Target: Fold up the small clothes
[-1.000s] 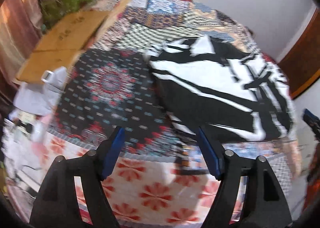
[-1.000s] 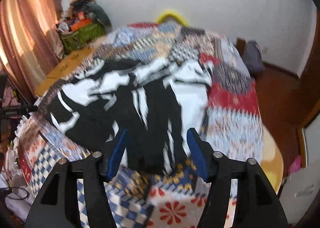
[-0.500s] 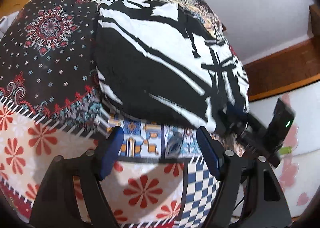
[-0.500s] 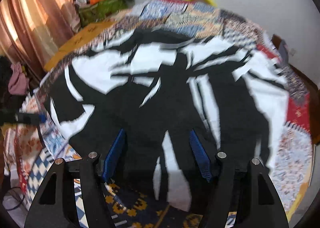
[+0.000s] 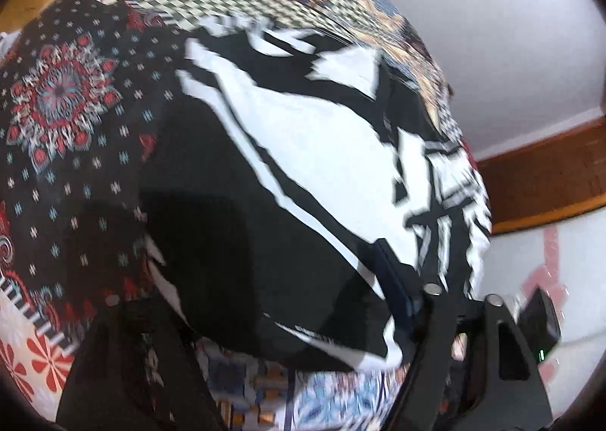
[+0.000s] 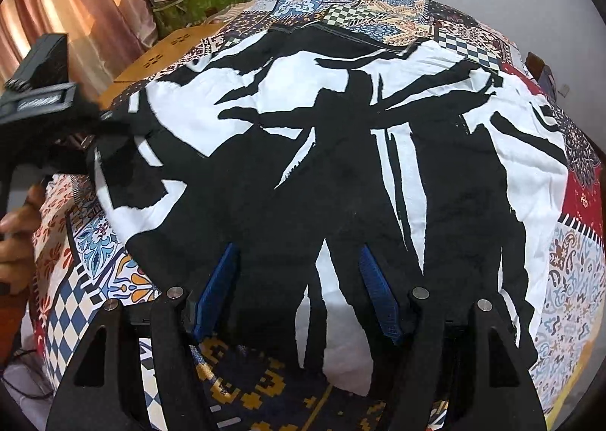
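Note:
A black-and-white printed garment (image 6: 341,150) lies spread flat on a patchwork bedspread (image 6: 382,10). It also fills the left wrist view (image 5: 303,166). My right gripper (image 6: 299,291) is open, its blue pads over the garment's near hem, one on each side of a black panel. My left gripper (image 5: 265,302) is open at the garment's left edge, with the cloth edge lying between its fingers; its left finger is dark and blurred. The left gripper also shows in the right wrist view (image 6: 94,128), its fingers over the garment's left corner.
The bedspread (image 5: 64,109) runs past the garment on all sides. A wooden board (image 6: 163,56) and a green bag (image 6: 197,3) with clutter stand at the far left by a curtain. A white wall and brown skirting (image 5: 538,181) lie to the right.
Both grippers have moved in closer to the garment. The left one has come onto its left edge and the right one has come over its near hem. Both stayed open.

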{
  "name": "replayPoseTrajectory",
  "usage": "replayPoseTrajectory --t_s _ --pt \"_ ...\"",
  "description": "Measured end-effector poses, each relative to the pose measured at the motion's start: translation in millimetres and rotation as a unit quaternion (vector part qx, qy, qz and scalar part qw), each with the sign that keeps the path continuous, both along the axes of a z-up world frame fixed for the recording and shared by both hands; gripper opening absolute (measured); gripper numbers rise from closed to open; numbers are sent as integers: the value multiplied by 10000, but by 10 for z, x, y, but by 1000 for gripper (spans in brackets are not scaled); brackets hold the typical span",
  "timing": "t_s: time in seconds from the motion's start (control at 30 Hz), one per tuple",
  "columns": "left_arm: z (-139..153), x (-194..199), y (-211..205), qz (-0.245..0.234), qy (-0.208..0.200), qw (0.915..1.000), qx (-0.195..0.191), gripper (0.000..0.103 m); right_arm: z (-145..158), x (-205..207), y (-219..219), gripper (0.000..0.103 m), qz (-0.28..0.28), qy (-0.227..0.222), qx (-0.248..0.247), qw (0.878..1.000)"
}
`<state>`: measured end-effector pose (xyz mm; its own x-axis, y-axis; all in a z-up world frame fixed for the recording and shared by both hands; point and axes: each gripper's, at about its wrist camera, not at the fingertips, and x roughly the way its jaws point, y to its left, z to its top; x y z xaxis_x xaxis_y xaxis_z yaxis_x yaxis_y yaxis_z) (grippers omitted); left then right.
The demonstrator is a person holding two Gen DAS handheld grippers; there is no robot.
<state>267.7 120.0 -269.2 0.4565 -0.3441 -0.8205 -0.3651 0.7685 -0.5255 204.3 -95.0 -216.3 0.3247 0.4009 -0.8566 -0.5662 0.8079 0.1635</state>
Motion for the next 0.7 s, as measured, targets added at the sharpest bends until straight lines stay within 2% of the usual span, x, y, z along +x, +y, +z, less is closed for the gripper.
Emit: replayPoseTrajectory --t_s 0.03,0.07,0.1,0.13,0.2,0.3,0.4,0.47,0.57,0.7 --pt "-10 39 8 107 34 9999 113 54 1 6 -1 64 -4 8 9 10000" --pt "-20 69 10 173 46 9997 182 48 1 13 3 64 -7 12 17 10000" --pt "-26 91 14 221 38 9995 218 36 3 5 1 64 -13 10 29 10000" --pt "-22 102 12 265 7 9994 229 30 6 -3 -1 64 -18 8 39 10000" --pt "19 92 14 313 -66 9989 330 25 20 -17 -13 64 -20 9 56 10000" --pt "230 1 -29 341 -351 9953 832 22 79 -37 -101 64 -73 -28 121 9999" --pt "487 -113 -26 447 -640 9883 1314 21 173 -69 -321 64 -362 -199 152 9990" --pt "719 -159 -50 501 -902 9807 1663 21 201 -86 -448 64 -496 -239 137 9984" --pt "1097 -160 -265 292 -1379 9630 2295 20 157 -131 -590 64 -572 -163 110 9982" --pt "1568 -138 -989 -426 -2147 9210 3221 19 47 -139 -613 64 -570 33 216 9981"
